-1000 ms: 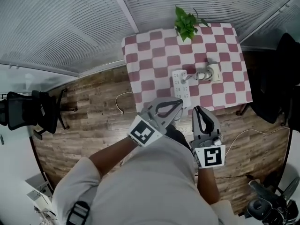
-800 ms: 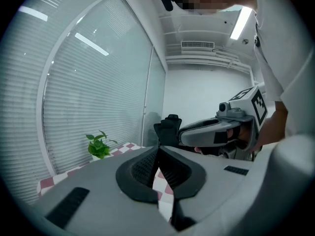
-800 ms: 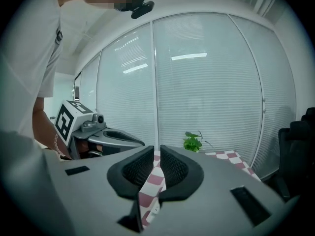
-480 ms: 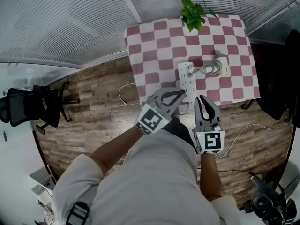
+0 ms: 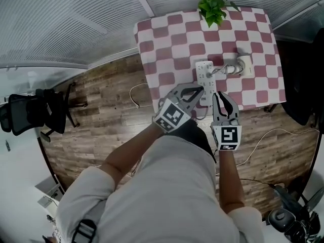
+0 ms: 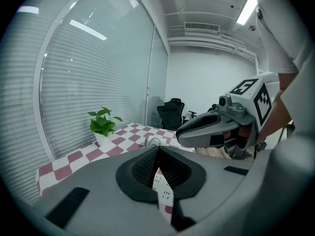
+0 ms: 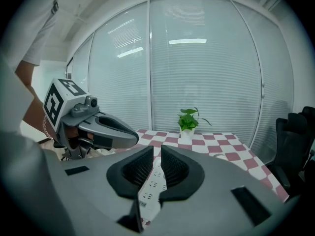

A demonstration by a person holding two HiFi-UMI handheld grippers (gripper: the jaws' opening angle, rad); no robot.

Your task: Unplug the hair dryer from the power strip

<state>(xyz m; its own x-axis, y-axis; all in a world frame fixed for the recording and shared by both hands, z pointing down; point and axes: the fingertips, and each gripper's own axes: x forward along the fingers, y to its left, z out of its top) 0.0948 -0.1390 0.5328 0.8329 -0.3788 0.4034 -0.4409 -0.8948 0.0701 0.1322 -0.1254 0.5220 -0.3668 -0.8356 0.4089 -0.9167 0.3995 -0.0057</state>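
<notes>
From the head view, the left gripper [image 5: 199, 89] and right gripper [image 5: 218, 94] hung over the checkered surface's [image 5: 167, 39] near edge. The power strip [image 5: 205, 75] lay just ahead, with the hair dryer [image 5: 232, 68] beside it.

In the left gripper view, the jaws were pressed together and empty.

In the right gripper view, the jaws were closed on nothing, with the strip ahead of them.

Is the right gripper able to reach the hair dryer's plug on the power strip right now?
Probably yes: nothing stands between the right gripper and the plug on the power strip, though its shut jaws must open first.
</notes>
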